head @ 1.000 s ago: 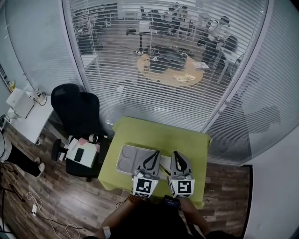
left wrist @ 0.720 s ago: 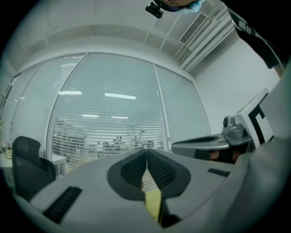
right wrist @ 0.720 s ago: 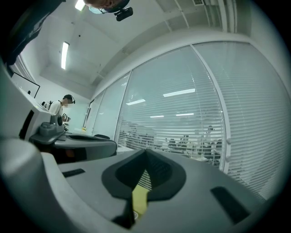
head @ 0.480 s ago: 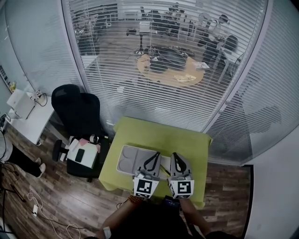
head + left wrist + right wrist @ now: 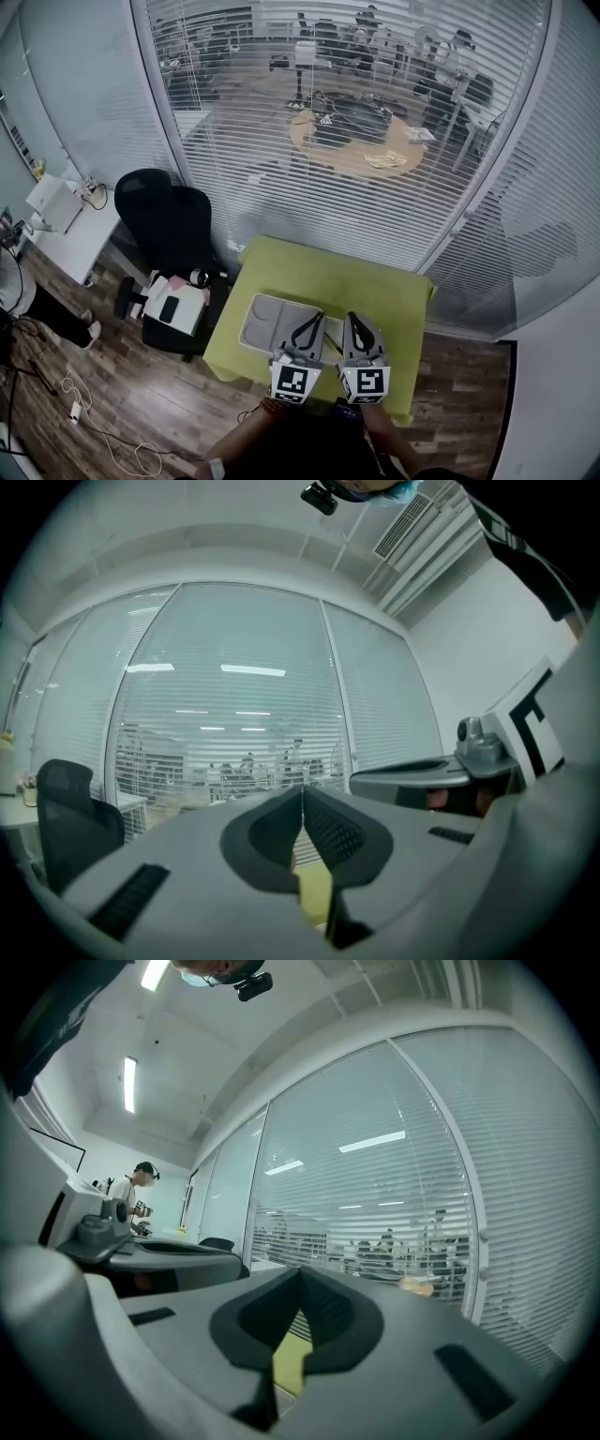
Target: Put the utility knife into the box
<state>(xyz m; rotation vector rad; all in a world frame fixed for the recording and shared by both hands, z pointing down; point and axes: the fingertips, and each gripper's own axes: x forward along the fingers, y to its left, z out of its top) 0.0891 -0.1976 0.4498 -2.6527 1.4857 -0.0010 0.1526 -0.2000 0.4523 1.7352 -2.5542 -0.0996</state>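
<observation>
Over the green tabletop's [image 5: 375, 291] near edge, left gripper [image 5: 310, 321] and right gripper [image 5: 353, 322] hover, jaws pressed together, empty, beside the box [image 5: 262, 323].

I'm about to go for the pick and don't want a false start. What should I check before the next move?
1. Left gripper empty: ok. Its jaws are together with nothing between them.
2. Right gripper empty: ok. Its jaws are together and hold nothing.
3. Jaws open for a grasp: not ok. Both grippers are shut.
4. Box in place: ok. It lies on the green table, just ahead of the left gripper.
5. Utility knife located: cannot tell. It cannot be clearly made out in any view.
</observation>
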